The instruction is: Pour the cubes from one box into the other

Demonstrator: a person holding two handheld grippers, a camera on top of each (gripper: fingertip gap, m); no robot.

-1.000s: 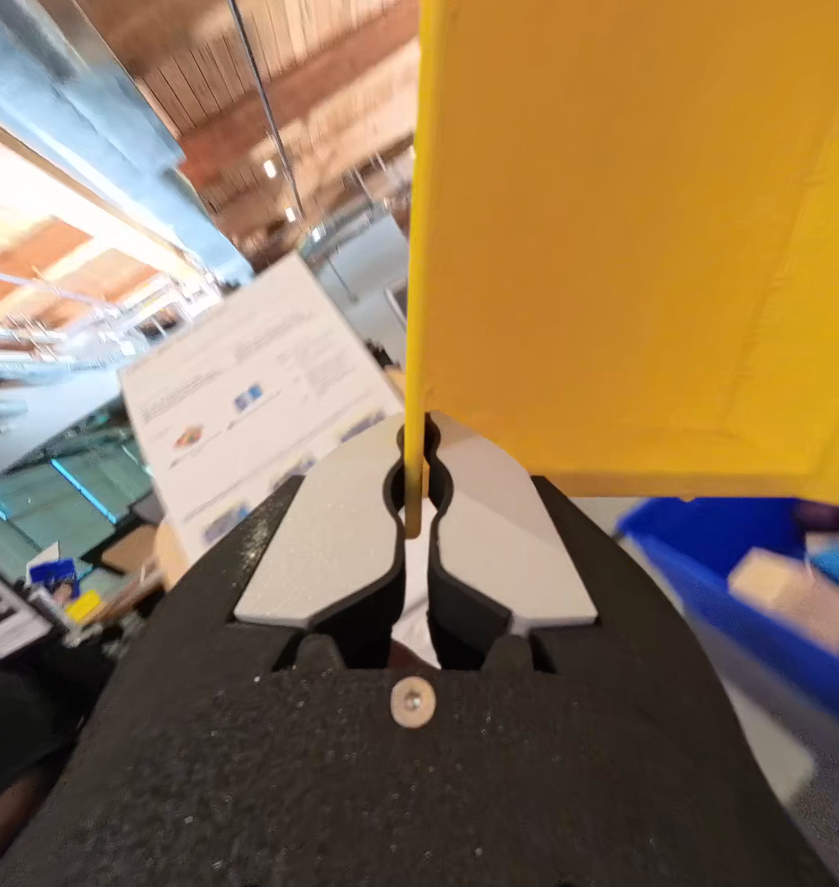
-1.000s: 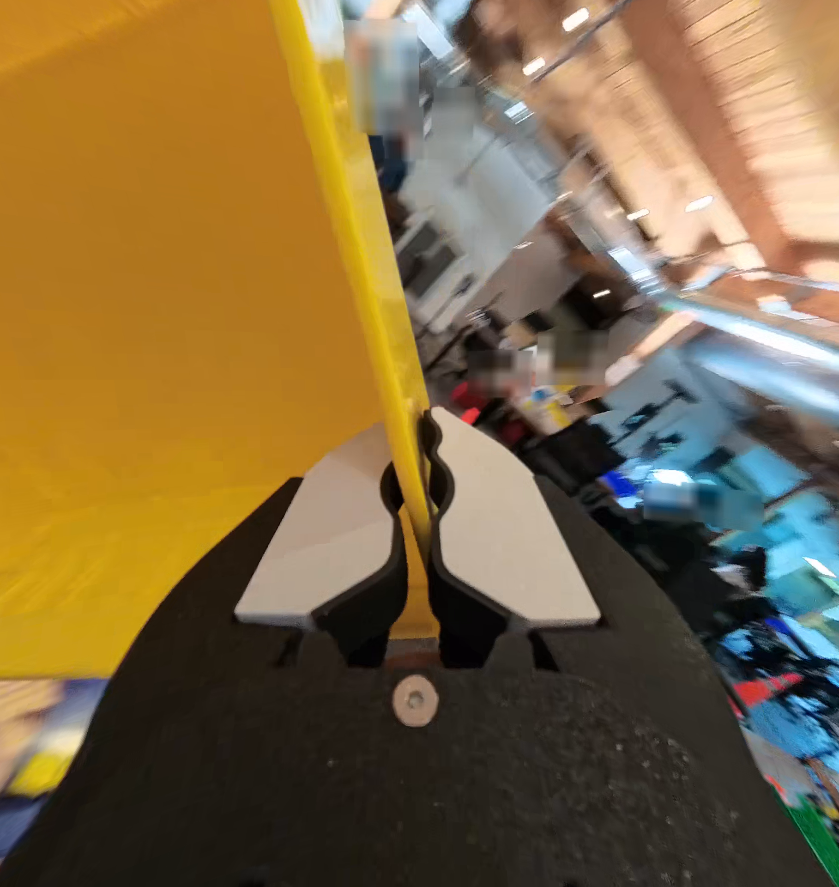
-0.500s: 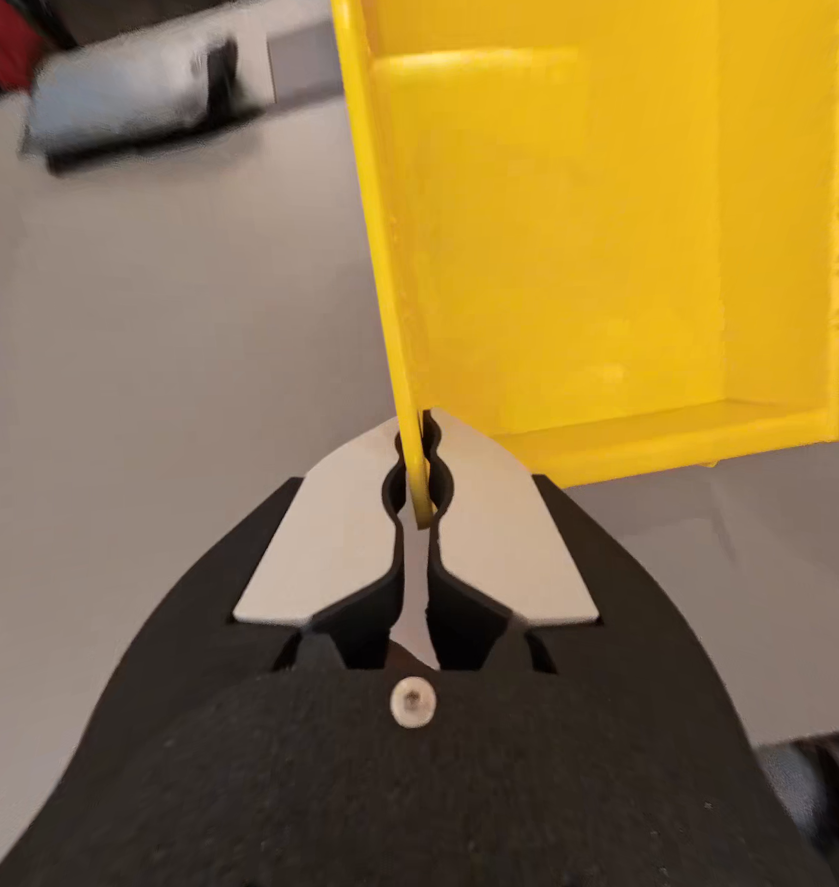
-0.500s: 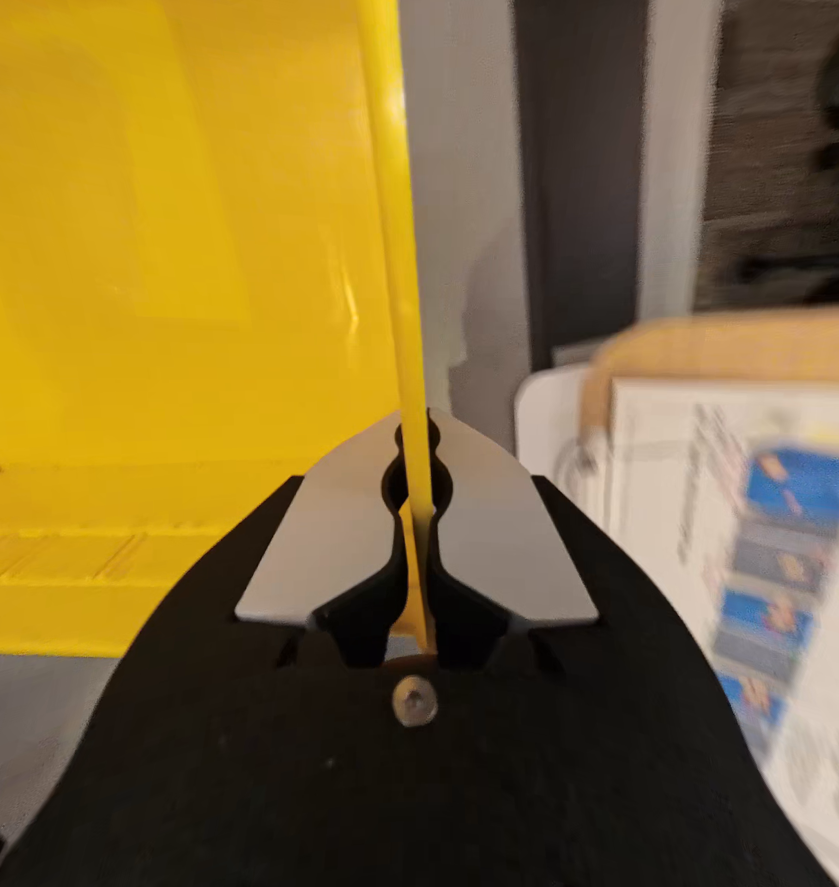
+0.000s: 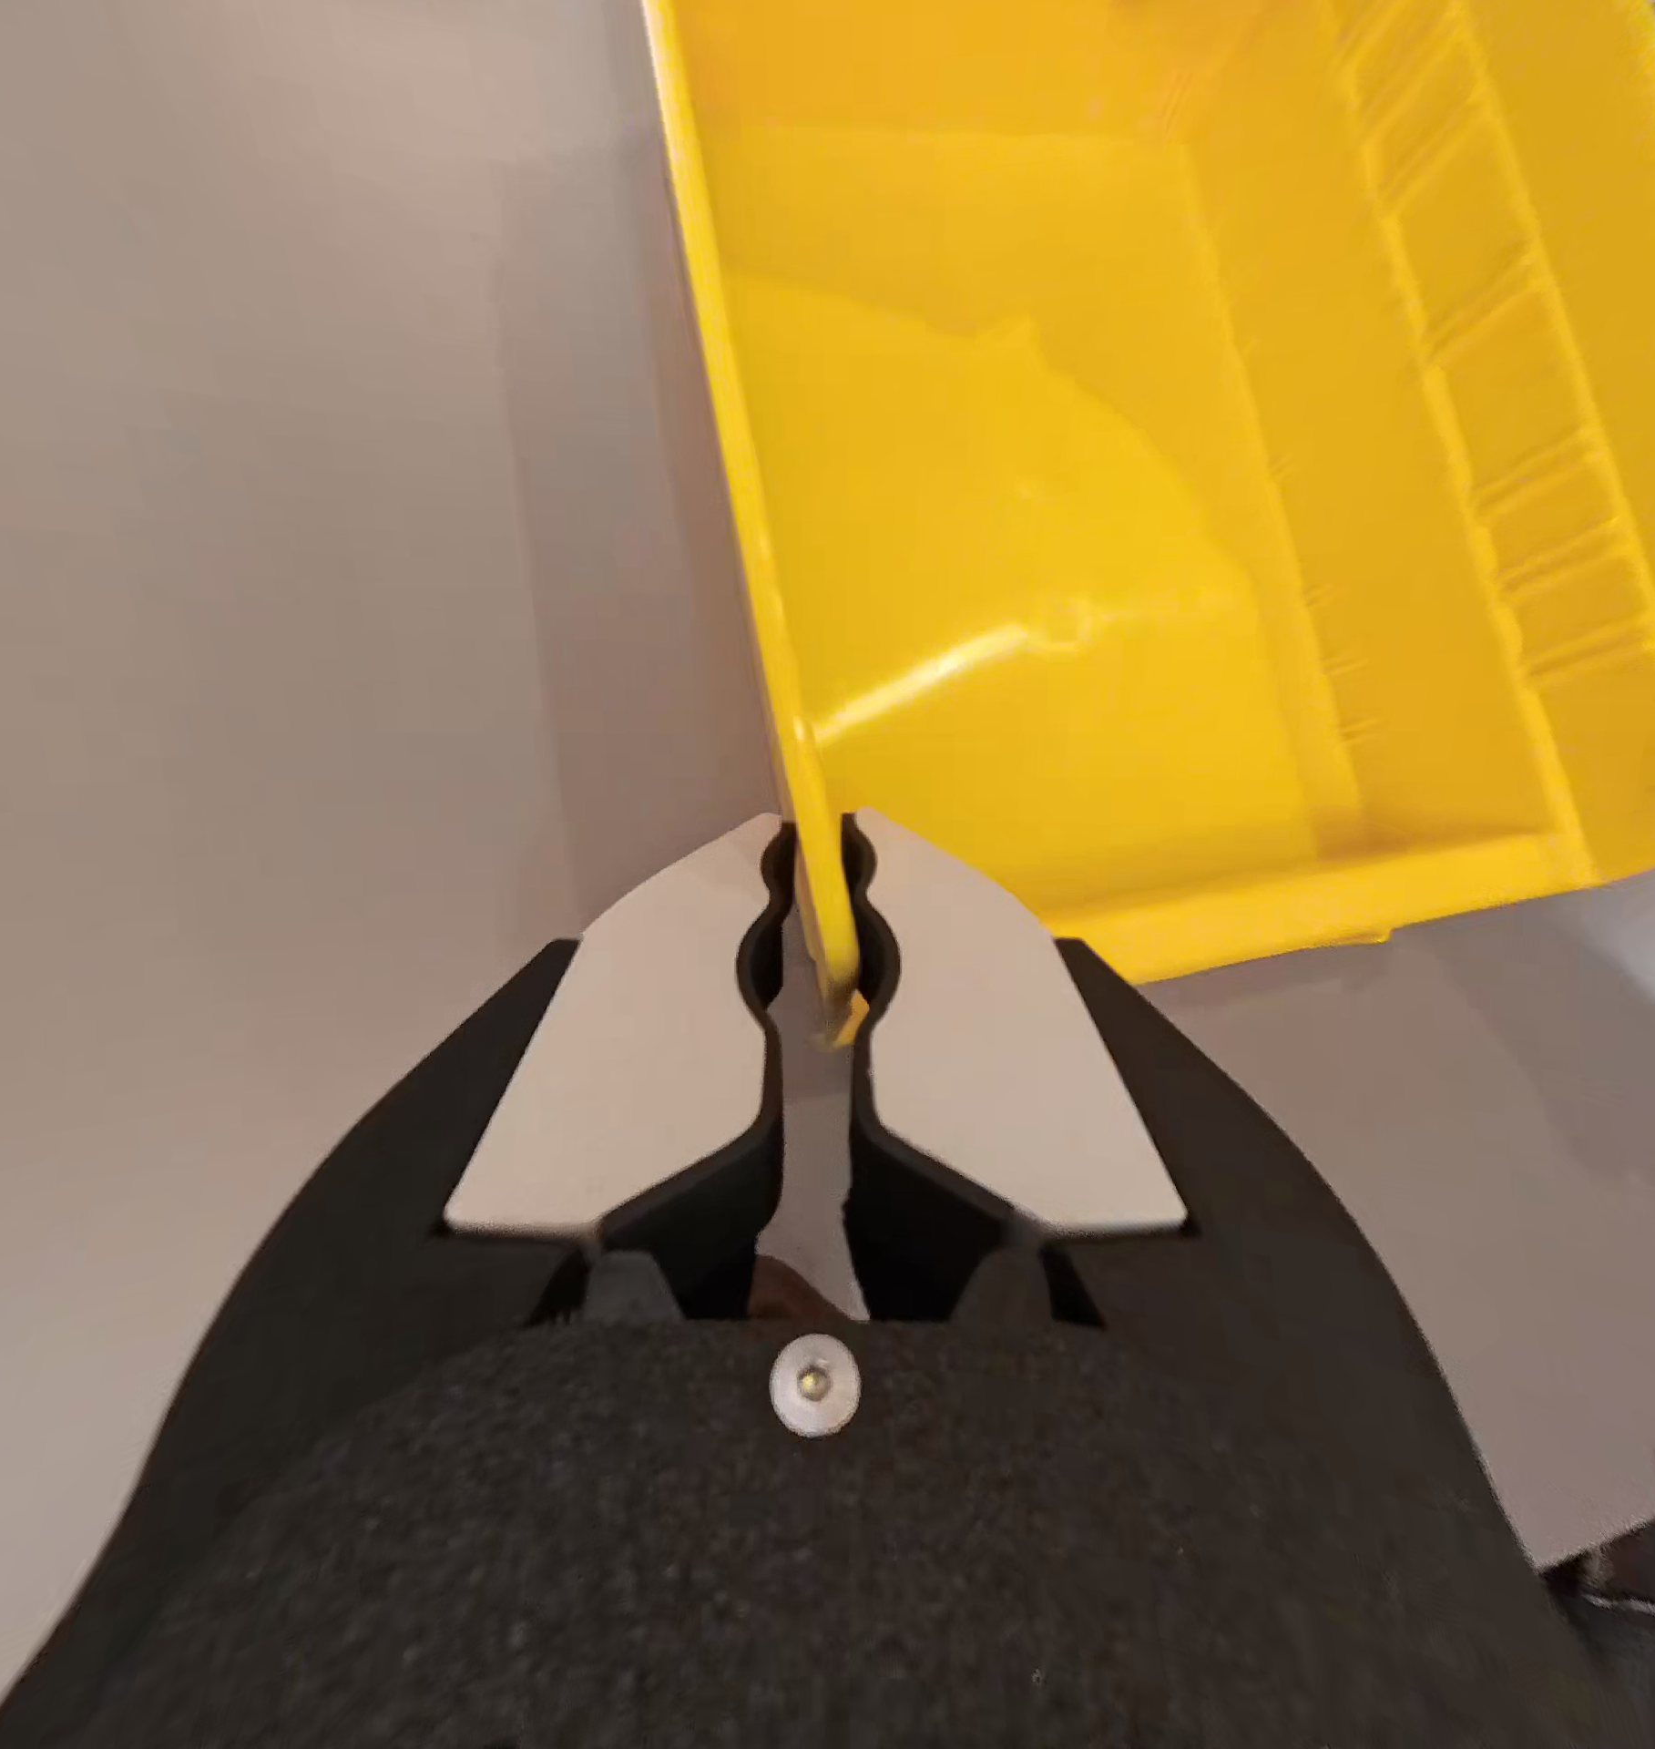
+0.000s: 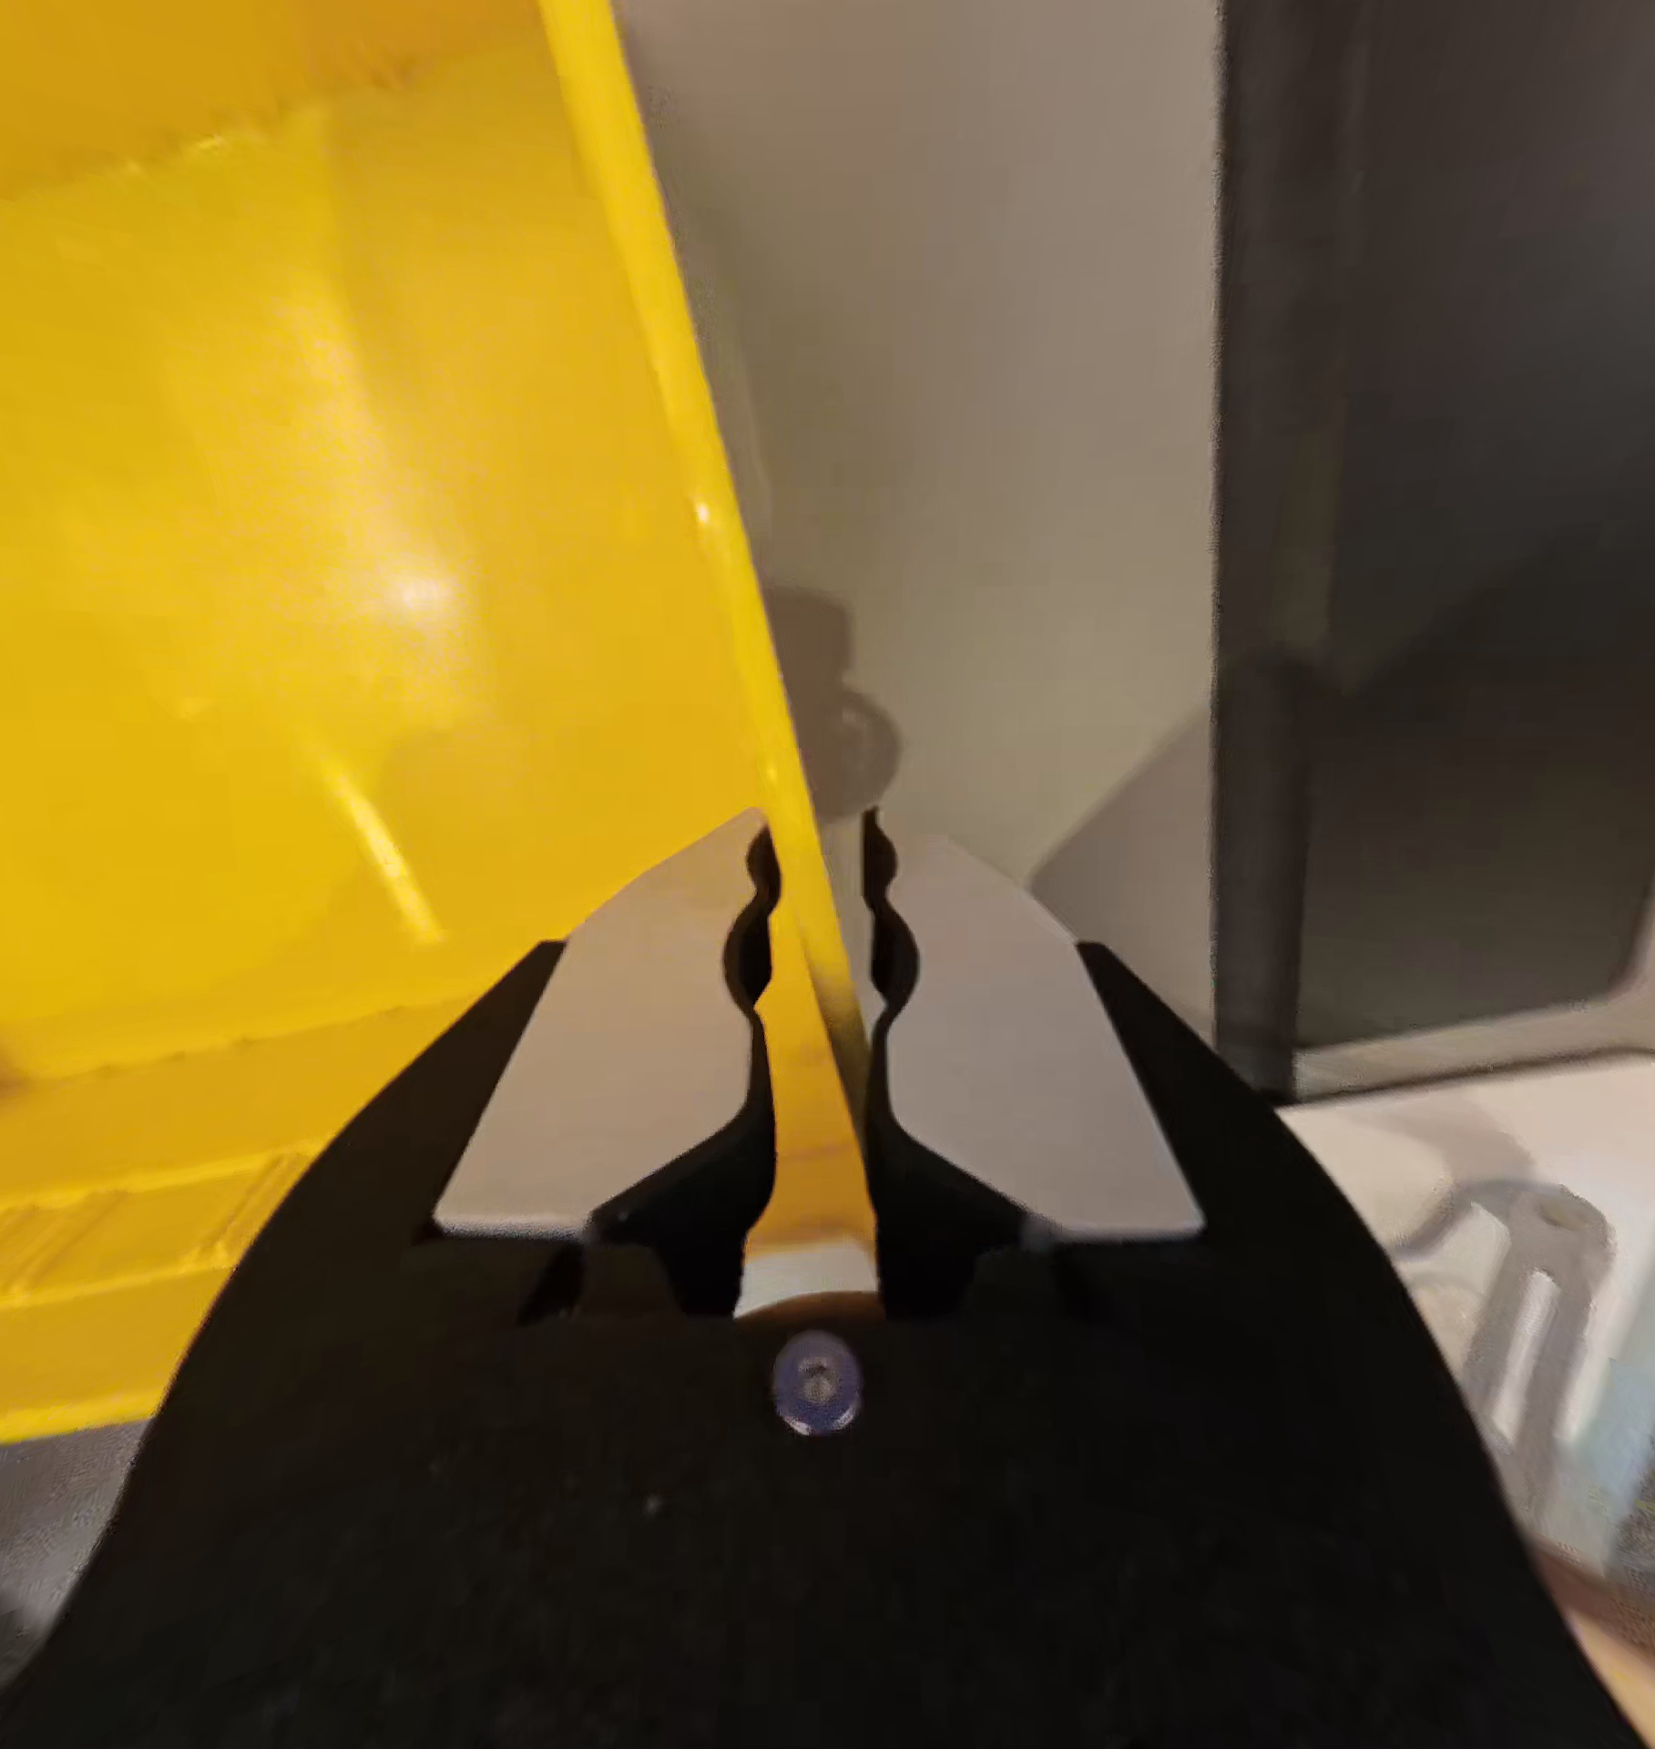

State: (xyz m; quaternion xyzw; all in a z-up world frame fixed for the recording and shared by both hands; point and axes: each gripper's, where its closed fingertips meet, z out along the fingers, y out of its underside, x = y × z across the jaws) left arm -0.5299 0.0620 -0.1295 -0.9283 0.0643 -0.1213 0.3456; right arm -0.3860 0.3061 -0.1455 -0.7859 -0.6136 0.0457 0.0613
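The yellow box (image 5: 1088, 473) stands open side up on the grey table, and its inside is bare. My left gripper (image 5: 819, 823) is shut on the near end of its left wall. In the right wrist view the yellow box (image 6: 284, 568) fills the left side. My right gripper (image 6: 814, 823) has its jaws parted, and the box's right wall stands loosely between them, leaning on the right finger (image 6: 994, 1041). No cubes and no second box are in view.
The grey table top (image 5: 284, 473) spreads to the left of the box. A dark upright panel (image 6: 1467, 473) stands to the right of it. A white object (image 6: 1514, 1230) lies at the lower right. The table's edge (image 5: 1618, 1420) shows at the lower right.
The yellow box has swung from tipped over the blue box to open side up, low over the table. The right jaws have parted around its wall; the left still holds.
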